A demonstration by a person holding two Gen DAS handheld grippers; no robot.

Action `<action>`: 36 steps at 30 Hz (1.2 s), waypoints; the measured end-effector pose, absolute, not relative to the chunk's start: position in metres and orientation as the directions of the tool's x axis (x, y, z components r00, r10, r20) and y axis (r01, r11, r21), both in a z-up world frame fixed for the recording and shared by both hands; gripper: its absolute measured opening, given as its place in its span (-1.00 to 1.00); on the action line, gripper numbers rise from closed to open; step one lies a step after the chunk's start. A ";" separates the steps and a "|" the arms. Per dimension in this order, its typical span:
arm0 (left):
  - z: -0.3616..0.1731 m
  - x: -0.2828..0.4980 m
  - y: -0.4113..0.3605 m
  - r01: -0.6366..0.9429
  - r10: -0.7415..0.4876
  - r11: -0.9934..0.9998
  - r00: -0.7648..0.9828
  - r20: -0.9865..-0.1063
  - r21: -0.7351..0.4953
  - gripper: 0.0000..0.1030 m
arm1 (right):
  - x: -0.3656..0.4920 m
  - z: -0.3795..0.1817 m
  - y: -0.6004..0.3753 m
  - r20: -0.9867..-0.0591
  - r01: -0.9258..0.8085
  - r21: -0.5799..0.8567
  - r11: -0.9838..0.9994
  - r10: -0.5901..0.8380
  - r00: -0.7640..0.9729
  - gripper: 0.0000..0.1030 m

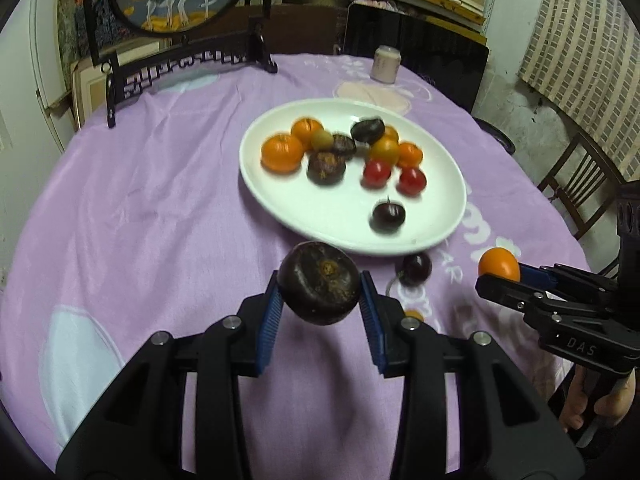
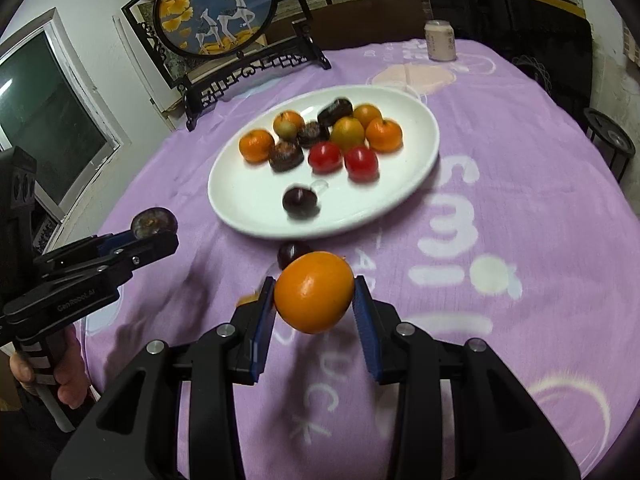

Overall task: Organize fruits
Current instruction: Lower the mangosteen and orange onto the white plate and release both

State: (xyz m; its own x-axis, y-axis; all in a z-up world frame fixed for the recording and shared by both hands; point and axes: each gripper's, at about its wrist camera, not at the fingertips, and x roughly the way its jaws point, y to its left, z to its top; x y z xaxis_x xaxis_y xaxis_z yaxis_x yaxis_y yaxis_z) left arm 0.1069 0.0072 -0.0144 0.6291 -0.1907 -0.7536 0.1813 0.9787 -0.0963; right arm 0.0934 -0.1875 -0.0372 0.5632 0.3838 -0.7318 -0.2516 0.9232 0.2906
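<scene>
My left gripper [image 1: 320, 300] is shut on a dark brown round fruit [image 1: 319, 282], held above the cloth just short of the white plate [image 1: 440, 216]. It also shows in the right wrist view [image 2: 154, 226]. My right gripper [image 2: 314, 300] is shut on an orange fruit [image 2: 314, 297], also held above the cloth near the plate [image 2: 416, 168]; it shows in the left wrist view [image 1: 498, 270]. The plate holds several orange, red and dark fruits. A dark cherry [image 1: 416, 269] lies on the cloth by the plate's near rim, and a small orange piece [image 1: 414, 315] lies behind my left fingers.
The round table wears a purple cloth [image 1: 160, 208]. A framed deer screen on a black stand [image 2: 224, 20] stands at the back left, a pale can [image 2: 440, 40] at the back. A wooden chair [image 1: 580, 184] is at the right.
</scene>
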 end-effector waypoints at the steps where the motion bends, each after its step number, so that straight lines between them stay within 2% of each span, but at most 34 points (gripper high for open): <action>1: -0.010 0.111 0.007 0.176 -0.185 0.980 0.636 -0.749 -0.092 -0.26 | 0.099 -0.033 -0.187 -0.728 -0.256 0.283 0.924 0.381 0.570 -0.25; 9: 0.010 0.172 -0.003 0.152 -0.166 0.985 0.661 -0.732 -0.086 -0.26 | 0.158 -0.016 -0.179 -0.728 -0.273 0.225 0.935 0.348 0.591 -0.25; 16: -0.012 0.221 -0.010 0.119 -0.134 0.990 0.622 -0.772 -0.076 -0.26 | 0.209 -0.030 -0.189 -0.754 -0.198 0.165 0.966 0.253 0.606 -0.25; 25: -0.029 0.234 -0.009 0.113 -0.121 0.991 0.600 -0.791 -0.065 -0.25 | 0.225 -0.043 -0.190 -0.763 -0.197 0.163 0.967 0.250 0.596 -0.25; 27: -0.031 0.235 -0.011 0.103 -0.098 0.994 0.604 -0.791 -0.044 -0.23 | 0.226 -0.043 -0.188 -0.761 -0.193 0.155 0.969 0.242 0.602 -0.07; 28: -0.030 0.234 -0.010 0.094 -0.088 0.995 0.609 -0.788 -0.038 -0.20 | 0.225 -0.041 -0.189 -0.753 -0.186 0.147 0.972 0.231 0.617 0.13; 30: -0.026 0.231 -0.007 0.088 -0.095 0.995 0.614 -0.784 -0.052 0.24 | 0.219 -0.032 -0.191 -0.735 -0.176 0.142 0.974 0.223 0.640 0.14; 31: -0.021 0.227 -0.005 0.082 -0.101 0.995 0.625 -0.774 -0.063 0.30 | 0.216 -0.028 -0.193 -0.729 -0.175 0.146 0.974 0.225 0.646 0.14; 36: 0.003 0.198 0.002 0.088 -0.121 0.993 0.669 -0.733 -0.084 0.31 | 0.180 -0.007 -0.196 -0.701 -0.196 0.174 0.965 0.261 0.663 0.19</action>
State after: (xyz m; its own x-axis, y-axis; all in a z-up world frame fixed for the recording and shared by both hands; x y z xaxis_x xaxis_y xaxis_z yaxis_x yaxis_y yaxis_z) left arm 0.1977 0.0018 0.0029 0.6691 -0.1214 -0.7332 0.0883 0.9926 -0.0838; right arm 0.1804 -0.1961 -0.0069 0.6633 0.2612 -0.7013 -0.1961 0.9650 0.1739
